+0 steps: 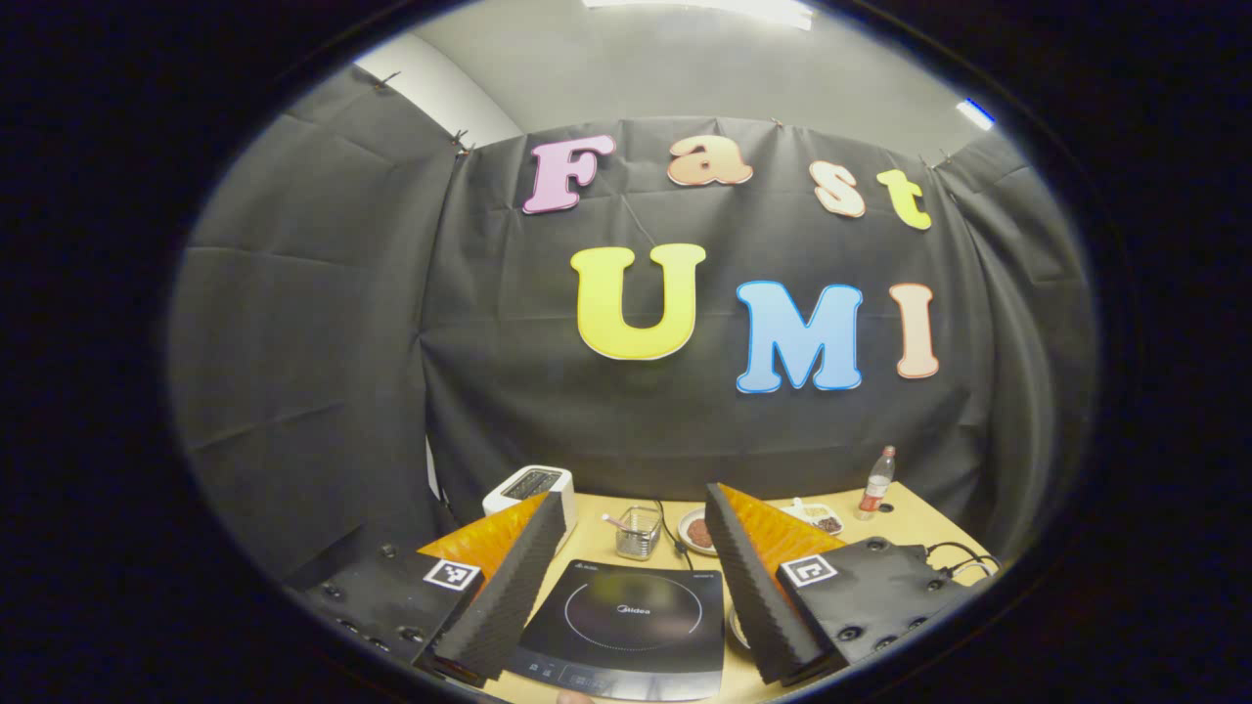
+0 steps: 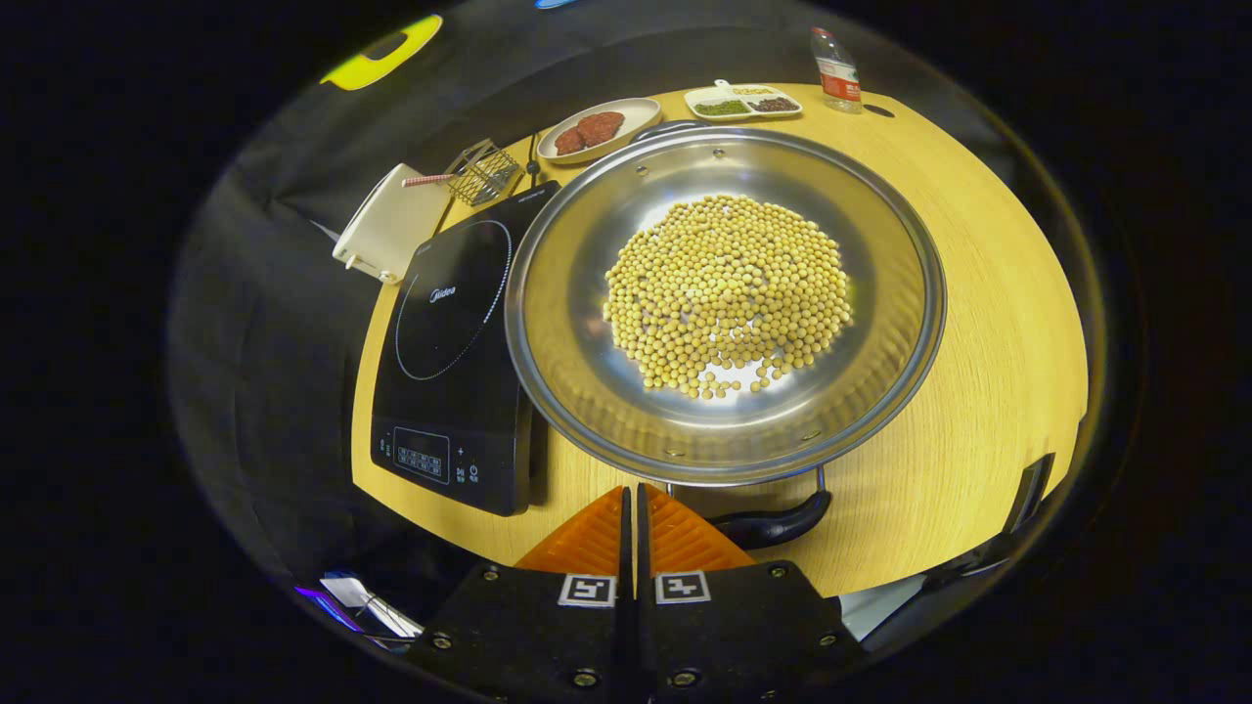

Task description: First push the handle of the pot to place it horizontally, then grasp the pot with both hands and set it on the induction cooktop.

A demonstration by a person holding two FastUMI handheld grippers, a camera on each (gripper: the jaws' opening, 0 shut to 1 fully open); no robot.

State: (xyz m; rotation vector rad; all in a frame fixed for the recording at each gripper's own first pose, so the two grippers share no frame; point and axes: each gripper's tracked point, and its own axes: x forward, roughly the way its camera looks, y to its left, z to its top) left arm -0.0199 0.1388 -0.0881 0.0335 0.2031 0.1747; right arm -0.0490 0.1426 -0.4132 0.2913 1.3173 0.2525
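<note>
A wide steel pot (image 2: 587,254) with a heap of soybeans (image 2: 729,293) stands on the wooden table, right beside the black induction cooktop (image 2: 450,352). Its near black handle (image 2: 778,528) curves along the rim closest to me, and a far handle (image 2: 670,127) peeks over the back rim. My right gripper (image 2: 631,499) is shut with nothing between its fingers, tips just under the pot's near rim at the left end of that handle. My left gripper (image 1: 636,497) is held high and open, and the cooktop (image 1: 626,626) lies below between its fingers.
Behind the cooktop are a white toaster (image 2: 391,225) and a small wire basket (image 2: 484,171). A plate of reddish food (image 2: 597,127), a divided tray (image 2: 743,101) and a bottle (image 2: 834,70) line the table's (image 2: 988,323) far edge. A cable (image 1: 963,557) lies at the right.
</note>
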